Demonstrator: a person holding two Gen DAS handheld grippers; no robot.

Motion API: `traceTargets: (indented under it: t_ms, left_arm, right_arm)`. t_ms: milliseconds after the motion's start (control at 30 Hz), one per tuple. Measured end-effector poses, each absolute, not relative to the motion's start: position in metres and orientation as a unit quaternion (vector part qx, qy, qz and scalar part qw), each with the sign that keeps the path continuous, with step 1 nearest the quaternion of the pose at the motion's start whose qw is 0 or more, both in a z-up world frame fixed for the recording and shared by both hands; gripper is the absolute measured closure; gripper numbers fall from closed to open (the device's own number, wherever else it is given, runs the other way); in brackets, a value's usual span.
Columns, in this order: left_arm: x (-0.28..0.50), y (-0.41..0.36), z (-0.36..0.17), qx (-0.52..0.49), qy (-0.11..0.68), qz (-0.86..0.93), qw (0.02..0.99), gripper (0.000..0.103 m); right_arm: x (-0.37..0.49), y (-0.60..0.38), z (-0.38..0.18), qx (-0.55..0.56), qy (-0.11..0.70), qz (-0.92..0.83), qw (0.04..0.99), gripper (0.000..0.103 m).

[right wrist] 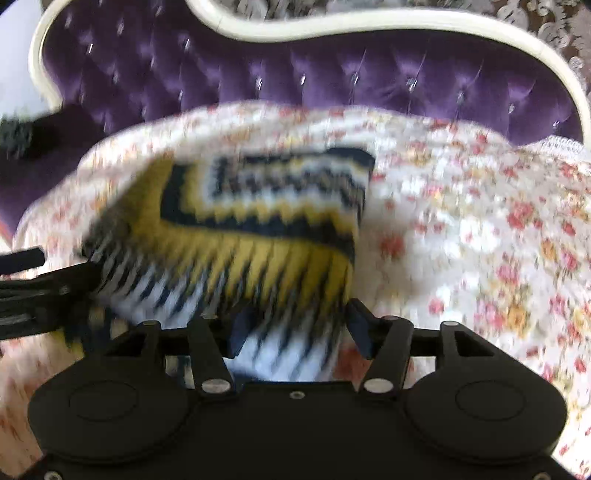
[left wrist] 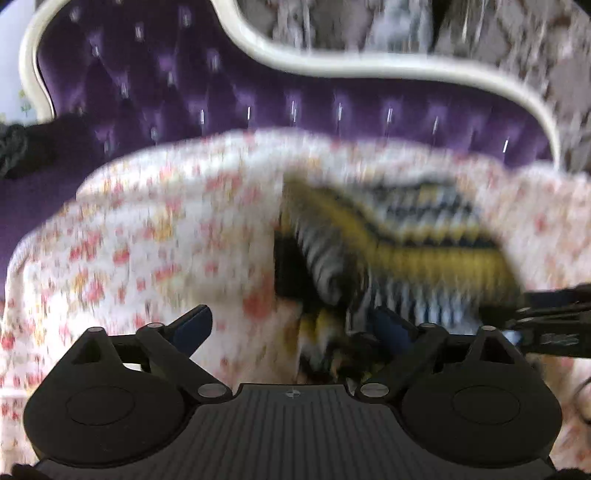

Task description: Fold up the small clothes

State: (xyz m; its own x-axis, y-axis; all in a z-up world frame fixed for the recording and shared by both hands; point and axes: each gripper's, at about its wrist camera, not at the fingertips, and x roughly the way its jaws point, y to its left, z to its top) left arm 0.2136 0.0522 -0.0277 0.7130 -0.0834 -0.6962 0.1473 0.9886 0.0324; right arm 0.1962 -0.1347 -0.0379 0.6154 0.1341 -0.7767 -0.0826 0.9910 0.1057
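Observation:
A small knitted garment (left wrist: 424, 258) with yellow, black and white zigzag bands lies bunched on a floral bedspread (left wrist: 147, 240). My left gripper (left wrist: 291, 328) is open wide over the bedspread. Its right blue pad (left wrist: 391, 328) is at the garment's left edge, and its left pad is over bare bedspread. In the right wrist view the garment (right wrist: 258, 229) fills the middle. My right gripper (right wrist: 299, 332) stands open, with the garment's near white edge between its fingers. Each gripper shows at the edge of the other's view, left gripper (right wrist: 37, 295) and right gripper (left wrist: 554, 325). Both views are blurred.
A purple tufted headboard (right wrist: 332, 74) with a cream curved frame (right wrist: 369, 22) rises behind the bed. A dark knotted object (left wrist: 14, 147) sits at the far left by the headboard. Floral bedspread (right wrist: 480, 221) spreads to the right of the garment.

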Motion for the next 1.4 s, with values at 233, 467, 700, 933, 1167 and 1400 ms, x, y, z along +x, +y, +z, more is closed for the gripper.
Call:
traceTargets:
  t_ms: [233, 467, 700, 933, 1167, 1400]
  left_arm:
    - [0.209, 0.087, -0.048, -0.03, 0.407, -0.09, 0.908, 0.011]
    - [0.215, 0.089, -0.038, -0.069, 0.405, -0.149, 0.9, 0.011]
    - [0.232, 0.075, -0.052, -0.098, 0.433, -0.193, 0.875, 0.018]
    - [0.237, 0.076, -0.055, -0.115, 0.428, -0.217, 0.869, 0.035]
    - [0.238, 0.079, -0.055, -0.148, 0.418, -0.236, 0.865, 0.076]
    - [0.219, 0.078, -0.051, -0.162, 0.427, -0.267, 0.848, 0.077]
  right_arm:
    - [0.182, -0.16, -0.042, 0.07, 0.452, 0.109, 0.883, 0.041]
    - [0.208, -0.198, -0.027, 0.177, 0.39, 0.124, 0.895, 0.019]
    - [0.252, -0.21, -0.046, 0.247, 0.405, 0.142, 0.869, 0.019]
    - [0.27, -0.207, -0.069, 0.27, 0.412, 0.166, 0.854, 0.02]
    - [0.265, -0.202, -0.066, 0.261, 0.409, 0.16, 0.86, 0.056]
    - [0.241, -0.202, -0.036, 0.264, 0.427, 0.142, 0.853, 0.058]
